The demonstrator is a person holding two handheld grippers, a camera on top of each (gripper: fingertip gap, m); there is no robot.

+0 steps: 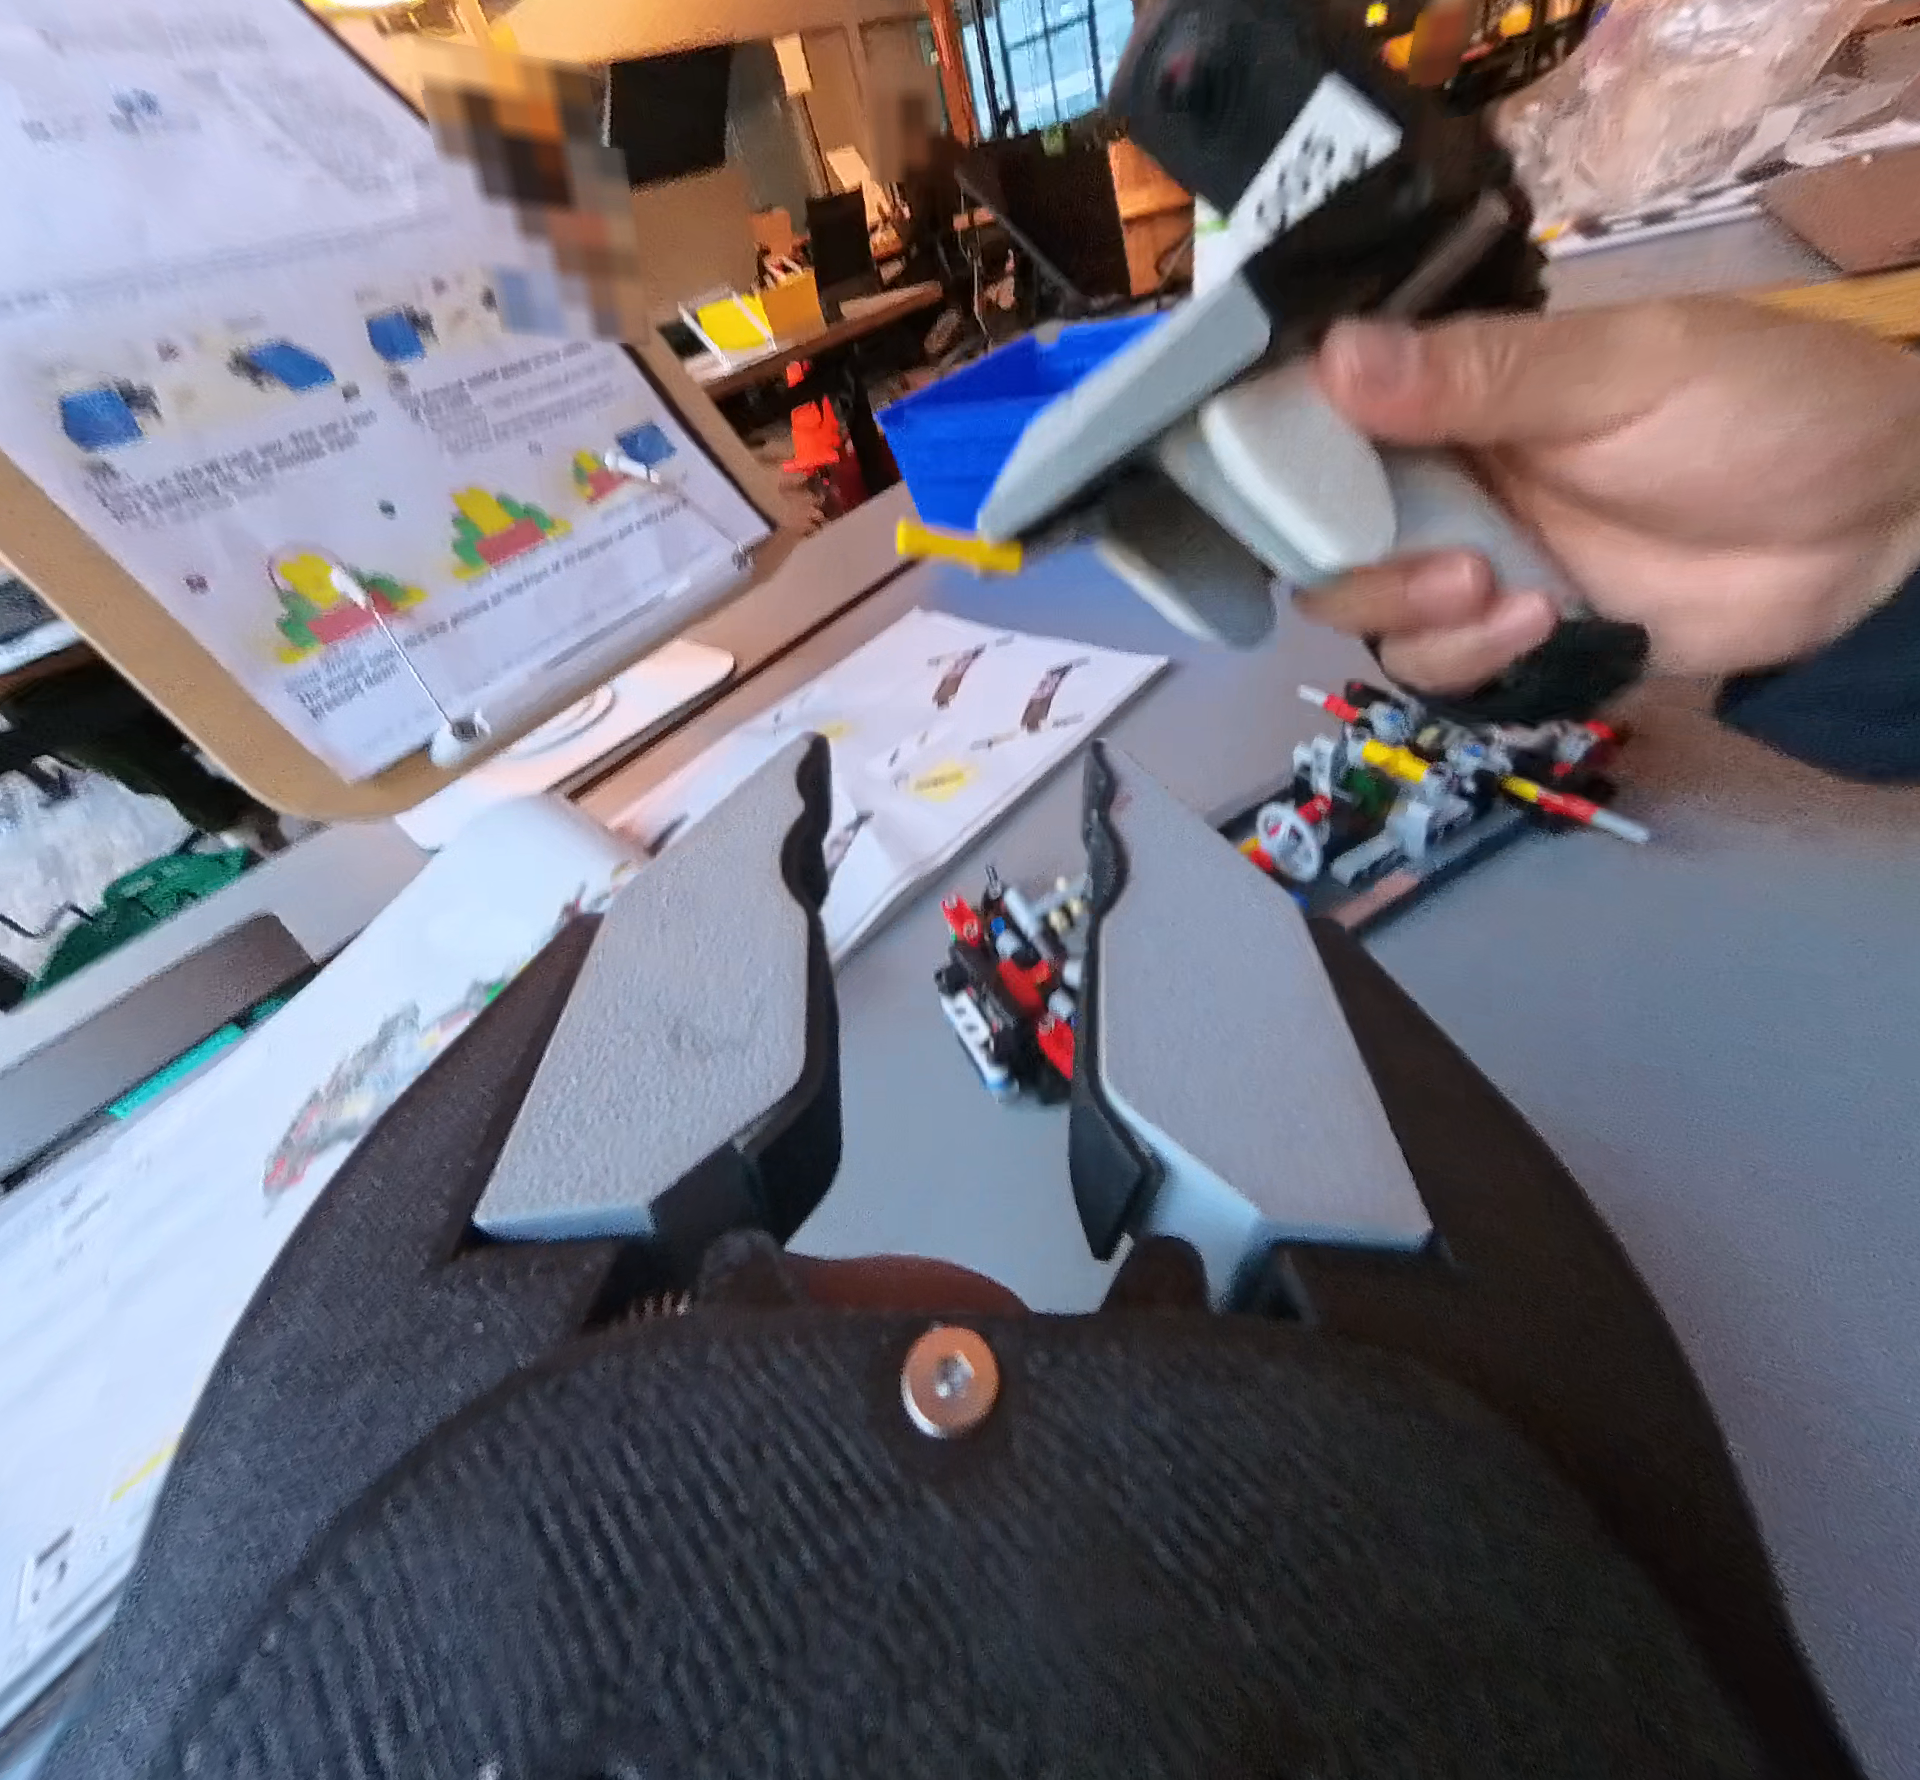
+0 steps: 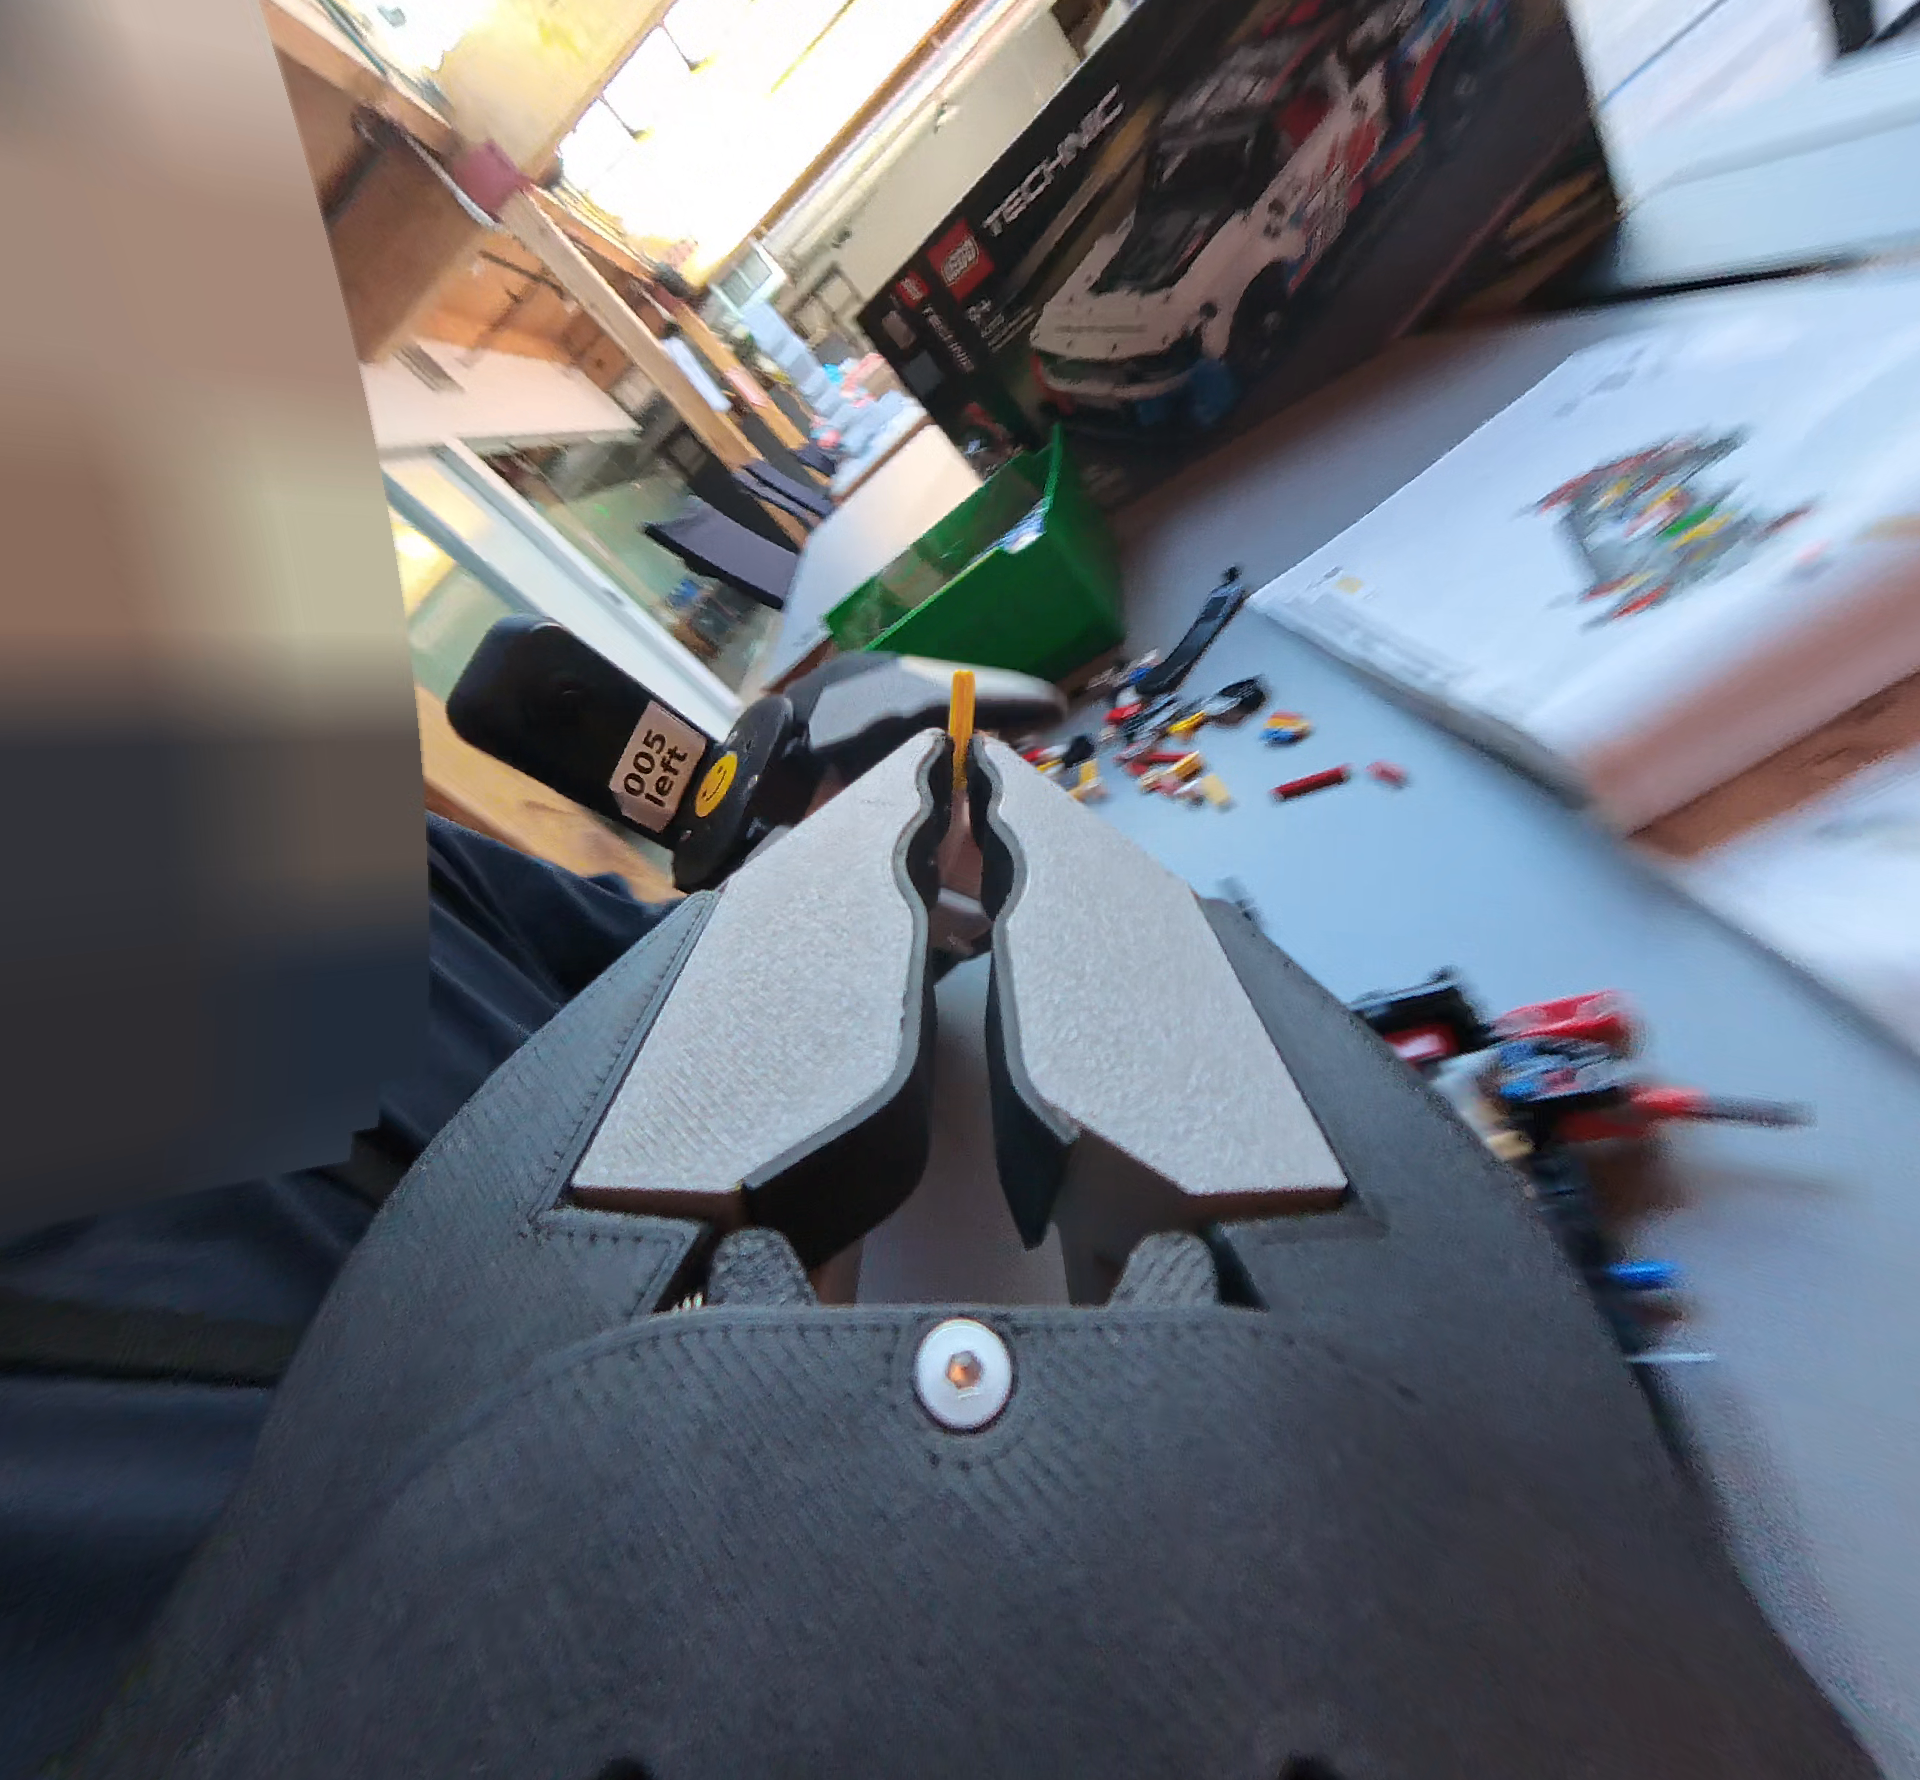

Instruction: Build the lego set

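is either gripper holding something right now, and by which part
The right gripper pinches a yellow pin by one end; the rest sticks out. The left gripper is open, holding nothing.

The right gripper [image 2: 962,774] is pinching a thin yellow peg [image 2: 962,707] at its fingertips; loose bricks [image 2: 1195,764] are lying just beyond.

Grey table [image 1: 1662,1055] bears 2 brick assemblies [image 1: 1013,992], booklets [image 1: 935,722], bins [image 2: 997,567].

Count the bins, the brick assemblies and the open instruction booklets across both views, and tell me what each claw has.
Bins: 2, blue and green.
Brick assemblies on the table: 2, a small one and a larger one.
Open instruction booklets: 2.
Total: 6.
Right claw pinches a yellow pin; left claw is open.
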